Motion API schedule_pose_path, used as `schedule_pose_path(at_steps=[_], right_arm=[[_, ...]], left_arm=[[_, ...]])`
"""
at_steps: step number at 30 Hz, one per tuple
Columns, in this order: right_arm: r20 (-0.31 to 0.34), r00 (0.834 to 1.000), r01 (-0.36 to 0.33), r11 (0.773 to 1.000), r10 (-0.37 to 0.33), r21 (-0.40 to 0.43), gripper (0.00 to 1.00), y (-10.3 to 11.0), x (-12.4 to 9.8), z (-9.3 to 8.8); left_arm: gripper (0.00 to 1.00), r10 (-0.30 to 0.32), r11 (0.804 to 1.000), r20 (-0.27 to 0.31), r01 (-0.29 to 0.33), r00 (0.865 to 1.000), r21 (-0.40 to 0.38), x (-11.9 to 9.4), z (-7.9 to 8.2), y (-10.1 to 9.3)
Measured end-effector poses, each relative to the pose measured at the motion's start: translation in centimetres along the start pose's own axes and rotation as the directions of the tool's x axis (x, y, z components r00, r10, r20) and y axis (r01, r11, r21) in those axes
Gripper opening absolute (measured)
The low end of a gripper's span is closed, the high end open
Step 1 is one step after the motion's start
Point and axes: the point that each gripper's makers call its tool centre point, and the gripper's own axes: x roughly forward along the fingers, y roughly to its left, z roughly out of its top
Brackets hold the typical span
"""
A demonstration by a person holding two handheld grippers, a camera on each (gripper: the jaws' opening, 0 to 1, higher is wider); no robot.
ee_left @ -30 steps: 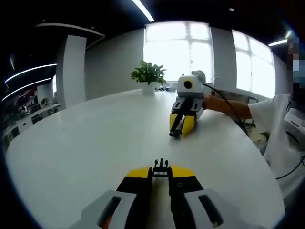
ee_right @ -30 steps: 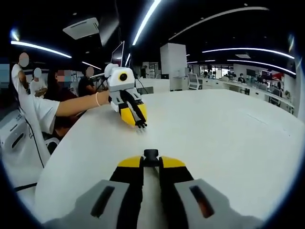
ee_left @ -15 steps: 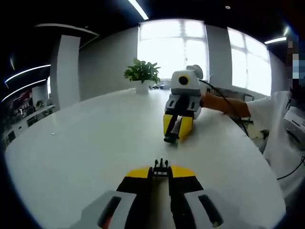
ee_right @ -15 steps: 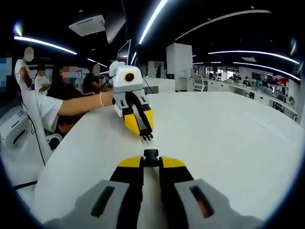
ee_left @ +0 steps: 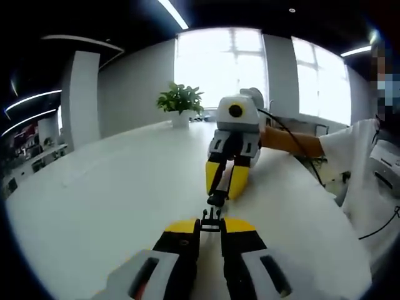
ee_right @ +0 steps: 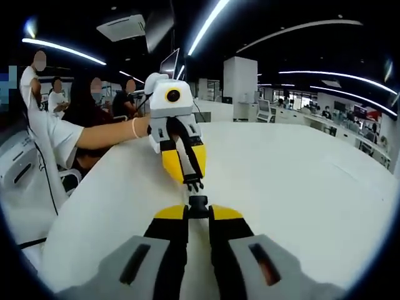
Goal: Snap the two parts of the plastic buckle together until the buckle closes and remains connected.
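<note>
Two tongs (ee_left: 210,226) (ee_right: 198,214), two buckle halves (ee_left: 211,220) (ee_right: 199,204), one potted plant (ee_left: 179,103), one white table (ee_left: 112,181)

Smooth matt white table (ee_left: 106,187), black plastic buckle halves (ee_left: 211,220), glossy yellow claw tips.

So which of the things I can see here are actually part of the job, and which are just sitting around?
Part of the job:
- pronged buckle half, held in the left gripper
- socket buckle half, held in the right gripper

Just there:
- potted plant
- white table
- monitor
</note>
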Motion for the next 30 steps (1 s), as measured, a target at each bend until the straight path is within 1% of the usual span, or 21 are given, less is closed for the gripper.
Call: schedule_pose_path(at_steps=[2,6,11,19,25,30], right_arm=[[-0.002,1.000,-0.002,1.000,0.002,-0.004,0.12,0.0,0.1,0.0],[0.011,1.000,-0.007,1.000,0.007,-0.005,0.12,0.1,0.2,0.3],[0.002,1.000,-0.010,1.000,0.010,-0.010,0.12,0.0,0.3,0.1],[0.012,1.000,-0.025,1.000,0.025,-0.014,0.12,0.4,0.6,0.4],[0.011,0.999,-0.039,0.998,0.039,-0.044,0.12,0.8,0.7,0.5],[0.010,0.998,-0.063,0.993,0.064,-0.097,0.12,1.3,0.7,0.5]], left_arm=[[0.12,-0.004,1.000,0.002,0.004,1.000,0.001,0.0,0.1,-0.2],[0.12,-0.004,1.000,-0.010,0.004,1.000,0.006,0.0,0.0,-0.1],[0.12,-0.013,1.000,-0.003,0.013,1.000,0.000,-0.1,0.0,-0.1],[0.12,-0.026,1.000,-0.002,0.026,1.000,0.011,0.2,-0.1,-0.3],[0.12,-0.036,0.999,0.001,0.036,0.999,0.022,0.2,0.1,-0.5],[0.12,-0.061,0.997,0.002,0.061,0.998,0.045,0.2,-0.1,-0.9]])
